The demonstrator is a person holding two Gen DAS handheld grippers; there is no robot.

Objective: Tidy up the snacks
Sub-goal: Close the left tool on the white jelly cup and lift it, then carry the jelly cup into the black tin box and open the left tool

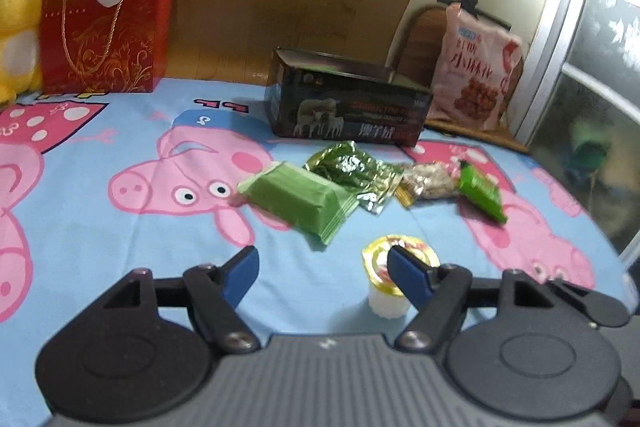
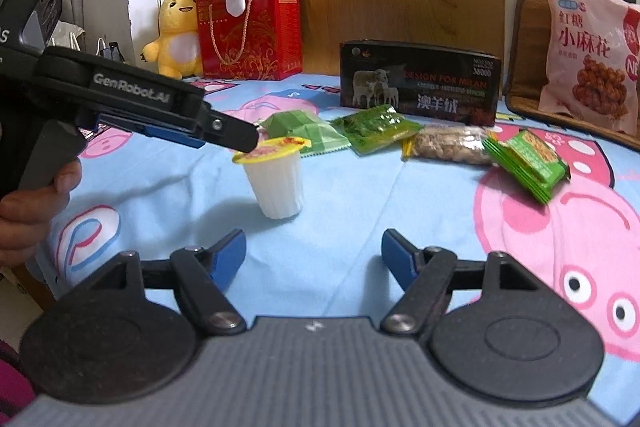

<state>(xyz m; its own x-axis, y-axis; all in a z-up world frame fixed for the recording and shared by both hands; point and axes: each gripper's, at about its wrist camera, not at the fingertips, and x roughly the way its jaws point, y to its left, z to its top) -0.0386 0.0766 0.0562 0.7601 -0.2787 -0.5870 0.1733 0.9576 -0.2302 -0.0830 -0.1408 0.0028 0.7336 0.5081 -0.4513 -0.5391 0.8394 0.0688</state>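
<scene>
Snacks lay in a loose row on the bedsheet [image 2: 340, 187] just in front of the dark box [image 2: 420, 83], prob so each could be picked off singly. Your left gripper [image 1: 322, 261] had its jaws spread w/ nothing between them; one finger [image 1: 408, 275] sat over the jelly cup [image 2: 276, 179], which stood upright and apart from the row. Your right gripper [image 2: 314, 255] hung back, jaws wide and empty, likely leaving the left room. Green packet [image 1: 298, 199] was nearest the cup.

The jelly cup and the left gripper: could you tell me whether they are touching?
Cannot tell. The right wrist view shows the left gripper overlapping the jelly cup lid; no plain gap or contact.
</scene>
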